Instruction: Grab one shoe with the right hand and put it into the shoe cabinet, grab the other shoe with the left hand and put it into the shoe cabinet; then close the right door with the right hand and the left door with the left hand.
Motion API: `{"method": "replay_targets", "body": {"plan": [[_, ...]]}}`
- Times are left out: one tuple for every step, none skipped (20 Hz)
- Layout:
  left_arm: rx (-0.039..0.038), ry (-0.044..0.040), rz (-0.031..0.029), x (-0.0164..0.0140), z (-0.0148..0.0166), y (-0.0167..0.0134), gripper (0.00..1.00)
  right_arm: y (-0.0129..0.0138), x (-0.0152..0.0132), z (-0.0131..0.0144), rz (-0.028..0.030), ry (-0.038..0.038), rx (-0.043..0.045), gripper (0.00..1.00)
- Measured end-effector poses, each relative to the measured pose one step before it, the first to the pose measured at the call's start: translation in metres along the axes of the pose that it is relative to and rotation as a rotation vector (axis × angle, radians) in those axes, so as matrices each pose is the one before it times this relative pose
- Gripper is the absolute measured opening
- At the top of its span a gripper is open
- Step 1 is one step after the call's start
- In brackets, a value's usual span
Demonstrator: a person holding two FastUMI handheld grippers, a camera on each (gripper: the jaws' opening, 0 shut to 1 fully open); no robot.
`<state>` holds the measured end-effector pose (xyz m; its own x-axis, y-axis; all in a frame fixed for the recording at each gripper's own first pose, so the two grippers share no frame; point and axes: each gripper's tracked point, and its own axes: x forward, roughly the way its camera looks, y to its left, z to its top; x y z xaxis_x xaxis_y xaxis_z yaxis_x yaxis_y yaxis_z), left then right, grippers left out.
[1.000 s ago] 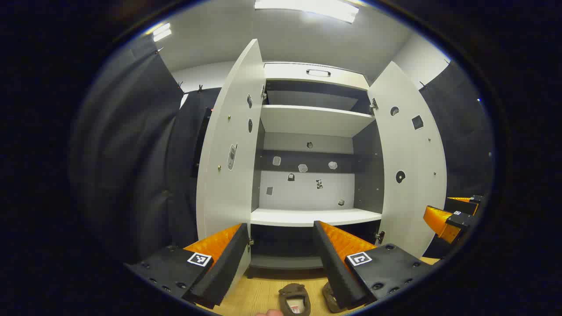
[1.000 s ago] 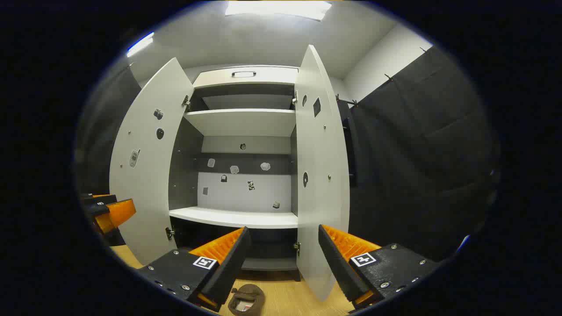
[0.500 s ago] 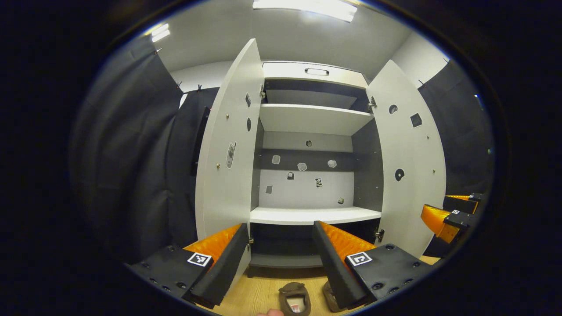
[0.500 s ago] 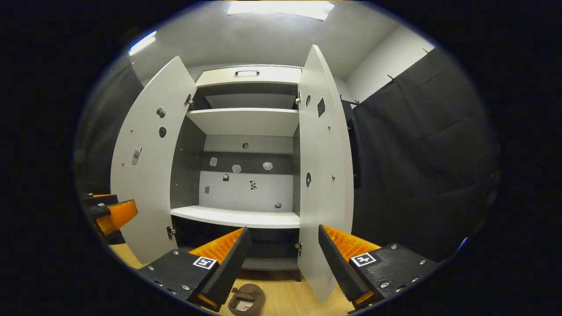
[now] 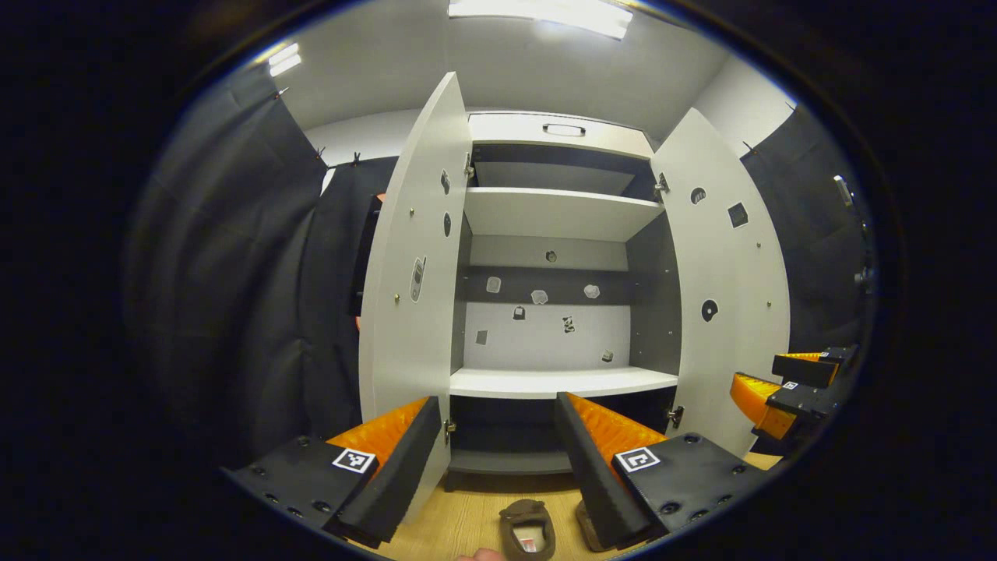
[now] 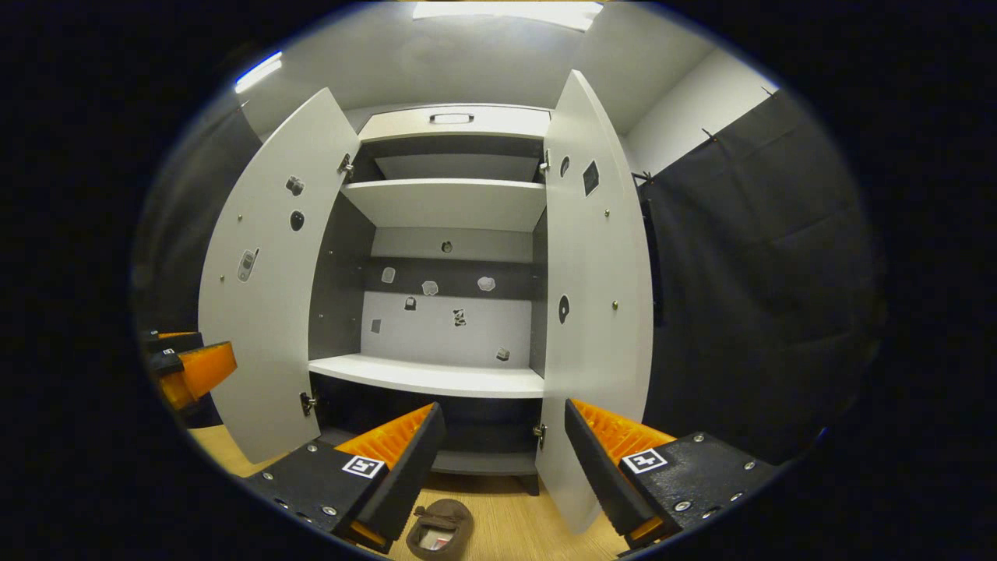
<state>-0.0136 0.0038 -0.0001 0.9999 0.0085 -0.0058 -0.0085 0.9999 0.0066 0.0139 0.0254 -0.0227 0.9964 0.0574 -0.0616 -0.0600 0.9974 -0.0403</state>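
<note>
Your left gripper point(image 5: 494, 456) and right gripper point(image 6: 502, 460) both gape empty before the open cabinet point(image 5: 557, 382); two shoes point(image 5: 528, 530), seemingly slippers, lie on the floor point(image 6: 506, 530).

Both doors point(image 5: 413, 257) stand open; bare shelf point(image 5: 561, 382) unobstructed.

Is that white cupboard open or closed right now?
Open. Both doors of the shoe cabinet are swung wide, the left door and the right door, so its bare shelves show.
</note>
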Motion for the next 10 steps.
{"method": "replay_targets", "body": {"plan": [[-0.00242, 0.00178, 0.00036, -0.00101, 0.00011, 0.00081, 0.96, 0.00433, 0.00453, -0.01239, 0.00971, 0.02672, -0.00396, 0.95], [-0.00086, 0.00195, 0.00137, -0.00077, -0.00075, 0.00092, 0.96, 0.00509, 0.00423, -0.01398, 0.01159, 0.03192, -0.00243, 0.95], [-0.00094, -0.00037, 0.0024, -0.00139, -0.00038, 0.00128, 0.96, 0.0061, 0.00544, -0.01616, 0.01553, 0.03574, -0.00506, 0.95], [-0.002, -0.00079, 0.00264, -0.0002, 0.00061, 0.00111, 0.96, 0.00596, 0.00577, -0.01693, 0.01717, 0.03884, -0.01054, 0.95], [-0.00264, 0.00231, 0.00174, -0.00086, -0.00085, 0.00116, 0.96, 0.00748, 0.00565, -0.01849, 0.02245, 0.04038, -0.01245, 0.95], [-0.00179, 0.0044, 0.00183, -0.00189, -0.00147, 0.00085, 0.96, 0.00764, 0.00859, -0.02012, 0.02236, 0.04696, -0.01062, 0.95], [-0.00082, 0.00439, 0.00219, 0.00013, -0.00117, 0.00141, 0.96, 0.00743, 0.00797, -0.02155, 0.01849, 0.05299, -0.00657, 0.95], [-0.00059, 0.00342, 0.00349, -0.00103, -0.00142, 0.00208, 0.96, 0.00585, 0.00938, -0.02084, 0.02021, 0.05676, -0.0025, 0.95], [-0.00074, 0.00337, 0.00417, -0.00017, -0.00058, 0.00177, 0.96, 0.00804, 0.00996, -0.02495, 0.03113, 0.06885, -0.00147, 0.94], [-0.0026, 0.00208, 0.00477, -0.00141, -0.00021, 0.00243, 0.96, 0.00732, 0.01155, -0.02663, 0.02665, 0.07768, -0.00115, 0.94]]}}
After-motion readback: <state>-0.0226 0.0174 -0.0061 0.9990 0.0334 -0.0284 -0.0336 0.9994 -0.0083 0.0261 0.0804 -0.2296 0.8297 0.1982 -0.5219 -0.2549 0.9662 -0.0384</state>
